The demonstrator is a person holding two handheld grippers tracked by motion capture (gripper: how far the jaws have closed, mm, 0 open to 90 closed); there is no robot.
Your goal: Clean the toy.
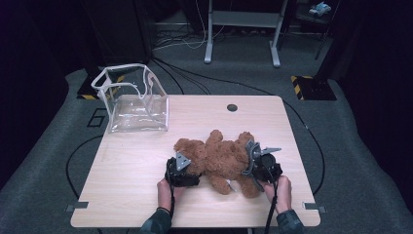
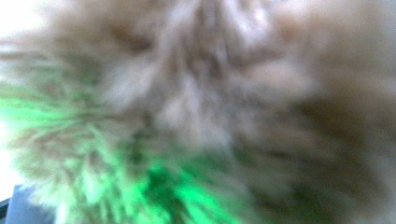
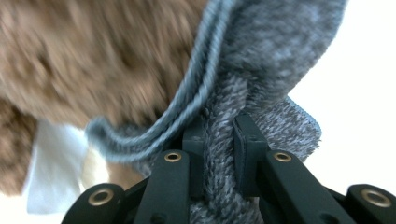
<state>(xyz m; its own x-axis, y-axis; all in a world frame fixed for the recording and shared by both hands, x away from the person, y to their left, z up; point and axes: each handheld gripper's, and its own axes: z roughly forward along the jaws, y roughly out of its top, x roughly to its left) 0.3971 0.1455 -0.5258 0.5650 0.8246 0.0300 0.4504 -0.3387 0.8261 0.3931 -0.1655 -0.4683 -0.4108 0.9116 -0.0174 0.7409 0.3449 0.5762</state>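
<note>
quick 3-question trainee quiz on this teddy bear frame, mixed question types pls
1. True or false: the right hand-held gripper is pinching grey knitted fabric on the teddy bear.
2. Where does the clear plastic bag stand on the table?
A. far left corner
B. near right corner
C. beside the round hole
3. Fill in: the left hand-held gripper is at the bear's ____ end in the high view.

Key
1. True: its jaws are closed on a fold of the knit.
2. A
3. left; its own camera shows blurred brown fur up close.
</note>
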